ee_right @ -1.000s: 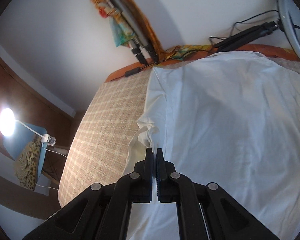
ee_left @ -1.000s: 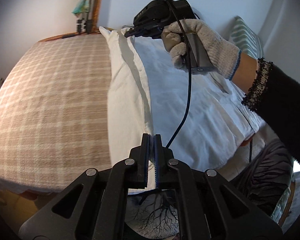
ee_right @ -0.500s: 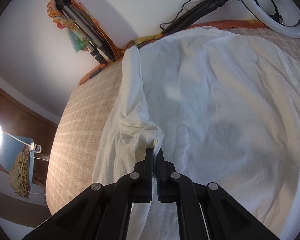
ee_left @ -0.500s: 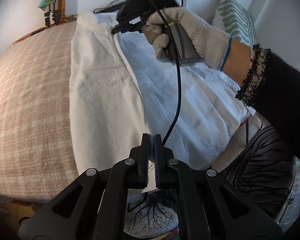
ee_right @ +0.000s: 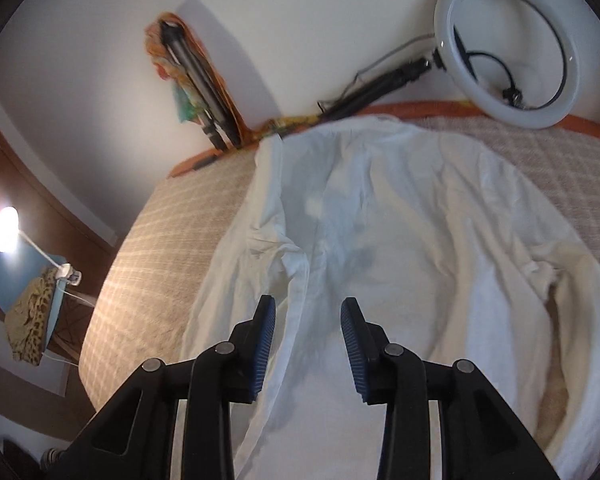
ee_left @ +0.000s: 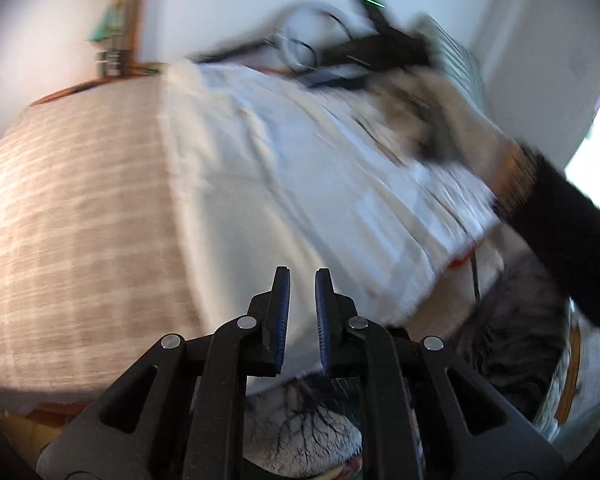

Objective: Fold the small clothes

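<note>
Left gripper [ee_left: 302, 276]: jaws slightly parted and opening, nothing pinched; white shirt [ee_left: 300, 184] spread on the bed [ee_left: 72, 216] just beyond the tips. Left view only, blurred: gloved hand [ee_left: 448, 120] with the other tool, far right above the shirt.

Right gripper [ee_right: 308, 306]: jaws spread and opening, clear of cloth; folded shirt [ee_right: 380, 240] edge running below and between them. Right view only: ring light [ee_right: 508, 44] past the far bed edge, lamp [ee_right: 6, 228] far left.

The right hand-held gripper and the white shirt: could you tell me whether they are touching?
Apart. In the right wrist view the right hand-held gripper is opening, its blue pads clear of the white shirt lying flat beneath them.
</note>
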The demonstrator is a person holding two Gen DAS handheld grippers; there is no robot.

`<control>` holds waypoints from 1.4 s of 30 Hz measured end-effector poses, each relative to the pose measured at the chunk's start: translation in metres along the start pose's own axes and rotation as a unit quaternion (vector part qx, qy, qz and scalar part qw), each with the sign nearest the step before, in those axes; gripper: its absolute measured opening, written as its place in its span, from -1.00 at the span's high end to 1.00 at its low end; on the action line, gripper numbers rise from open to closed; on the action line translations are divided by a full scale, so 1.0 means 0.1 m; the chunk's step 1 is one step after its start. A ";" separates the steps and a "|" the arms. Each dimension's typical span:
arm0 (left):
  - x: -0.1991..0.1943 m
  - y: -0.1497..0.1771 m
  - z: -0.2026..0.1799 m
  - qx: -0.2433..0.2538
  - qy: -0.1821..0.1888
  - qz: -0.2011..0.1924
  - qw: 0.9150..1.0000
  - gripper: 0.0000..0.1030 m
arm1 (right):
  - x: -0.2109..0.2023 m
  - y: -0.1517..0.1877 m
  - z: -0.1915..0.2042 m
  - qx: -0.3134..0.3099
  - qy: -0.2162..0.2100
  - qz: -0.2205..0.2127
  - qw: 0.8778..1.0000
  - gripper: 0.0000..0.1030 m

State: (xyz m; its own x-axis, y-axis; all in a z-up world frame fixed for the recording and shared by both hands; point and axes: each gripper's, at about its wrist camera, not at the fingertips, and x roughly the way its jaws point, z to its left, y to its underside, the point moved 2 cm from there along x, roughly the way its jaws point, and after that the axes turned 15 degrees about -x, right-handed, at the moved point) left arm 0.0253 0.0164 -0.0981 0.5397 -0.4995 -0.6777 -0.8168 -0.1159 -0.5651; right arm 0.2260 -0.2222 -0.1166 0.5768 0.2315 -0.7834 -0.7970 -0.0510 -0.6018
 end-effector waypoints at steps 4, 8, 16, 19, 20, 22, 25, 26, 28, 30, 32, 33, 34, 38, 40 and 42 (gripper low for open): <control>-0.06 -0.24 0.30 -0.064 -0.033 -0.025 0.997 0.79 | -0.28 0.12 0.09 -0.005 -0.010 -0.022 1.000 0.29; 0.11 -0.40 0.35 -0.056 -0.072 -0.017 0.996 0.79 | -0.35 0.17 0.23 -0.027 -0.018 -0.020 0.999 0.29; 0.78 -0.40 0.36 -0.009 -0.117 0.051 0.992 0.79 | -0.13 -0.09 0.56 -0.081 -0.047 -0.015 0.996 0.29; 0.86 -0.35 0.49 -0.046 -0.113 0.061 0.991 0.76 | 0.07 -0.28 0.64 -0.102 -0.062 -0.008 0.993 0.29; 0.86 -0.36 0.50 -0.055 -0.110 0.062 0.991 0.76 | 0.18 -0.36 0.65 -0.107 -0.064 -0.004 0.992 0.29; 0.82 -0.38 0.51 -0.061 -0.110 0.057 0.990 0.75 | 0.40 -0.50 0.64 -0.106 -0.067 0.003 0.992 0.30; 0.79 -0.39 0.50 -0.076 -0.105 0.046 0.990 0.75 | 0.84 -0.69 0.58 -0.104 -0.073 0.023 0.992 0.34; 0.80 -0.39 0.49 -0.076 -0.105 0.047 0.990 0.75 | 0.97 -0.74 0.57 -0.105 -0.075 0.029 0.991 0.34; 0.81 -0.39 0.46 -0.069 -0.109 0.047 0.991 0.74 | 1.26 -0.85 0.57 -0.104 -0.081 0.042 0.990 0.35; 0.87 -0.39 0.43 -0.060 -0.112 0.054 0.990 0.74 | 1.53 -0.95 0.55 -0.106 -0.079 0.052 0.990 0.36; 0.90 -0.40 0.44 -0.066 -0.109 0.057 0.990 0.62 | 1.77 -1.05 0.50 -0.104 -0.069 0.058 0.991 0.37; 0.91 -0.39 0.45 -0.072 -0.105 0.057 0.990 0.55 | 1.89 -1.12 0.44 -0.094 -0.064 0.058 0.992 0.37; 0.91 -0.38 0.45 -0.075 -0.104 0.053 0.990 0.52 | 1.98 -1.17 0.38 -0.085 -0.059 0.058 0.993 0.37; 0.93 -0.32 0.34 -0.037 -0.122 0.046 0.991 0.43 | 2.29 -1.27 0.13 -0.052 -0.024 0.064 0.996 0.46; 0.93 -0.29 0.31 -0.027 -0.123 0.044 0.991 0.31 | 2.33 -1.30 0.07 -0.044 -0.032 0.050 0.997 0.46; 0.93 -0.25 0.27 -0.012 -0.128 0.040 0.991 0.28 | 2.34 -1.31 0.09 -0.056 -0.030 0.049 0.997 0.46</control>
State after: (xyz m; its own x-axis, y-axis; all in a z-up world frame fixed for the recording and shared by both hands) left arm 0.1011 -0.0036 -0.1598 0.5048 -0.2744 -0.8184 -0.8618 -0.1062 -0.4960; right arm 0.4633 -0.1526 -0.2198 0.4831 0.2775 -0.8304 -0.8219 -0.1832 -0.5394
